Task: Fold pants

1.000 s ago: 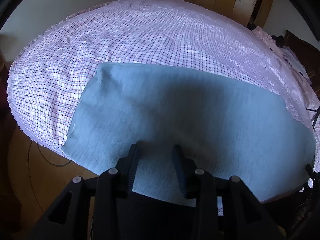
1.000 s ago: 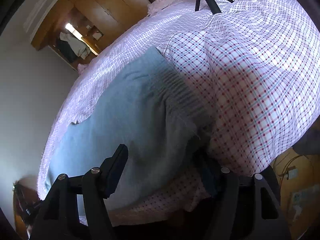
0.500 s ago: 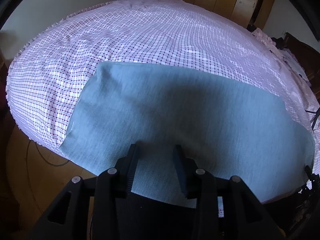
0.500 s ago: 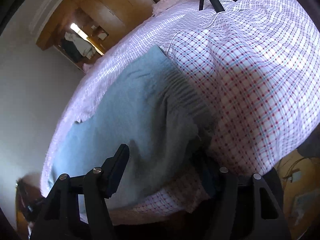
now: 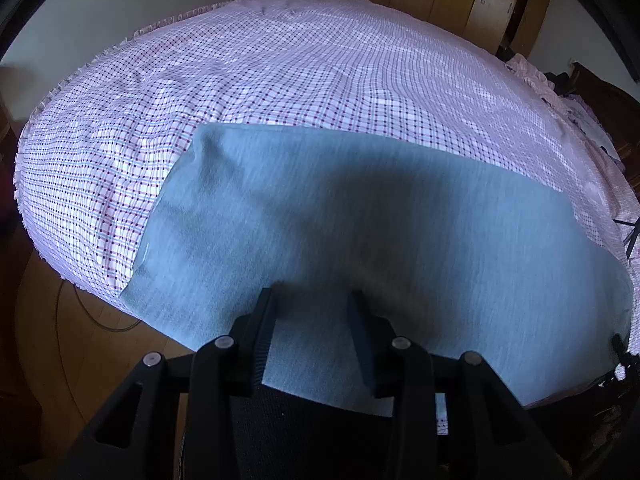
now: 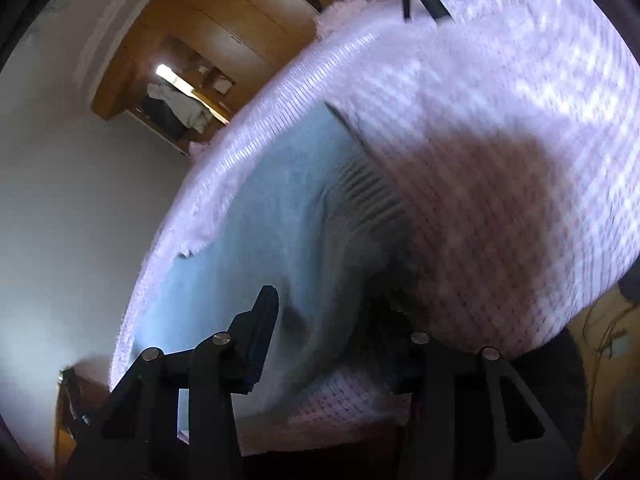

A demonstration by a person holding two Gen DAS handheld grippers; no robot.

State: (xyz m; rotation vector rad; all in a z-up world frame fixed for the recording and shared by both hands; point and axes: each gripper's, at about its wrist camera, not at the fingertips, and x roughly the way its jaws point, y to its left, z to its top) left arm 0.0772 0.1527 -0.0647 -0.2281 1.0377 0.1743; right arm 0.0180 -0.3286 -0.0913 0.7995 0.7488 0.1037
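Soft grey-blue pants spread on a checked bed, near edge under both hand-held grippers.

Left wrist view: the pants (image 5: 360, 232) are seen lying flat along the near side of the bed (image 5: 280, 80); the left hand-held gripper (image 5: 314, 300) stands half-open over the near hem, whether pinched cannot be told. Right wrist view (blurred): the ribbed waistband (image 6: 368, 192), unseen from the left, is shown, and the right hand-held gripper (image 6: 320, 304) has just been closing with bunched cloth between its fingers. Light, limp fabric is judged; hem and waistband corners suit gripping.

No legible text — none anywhere.
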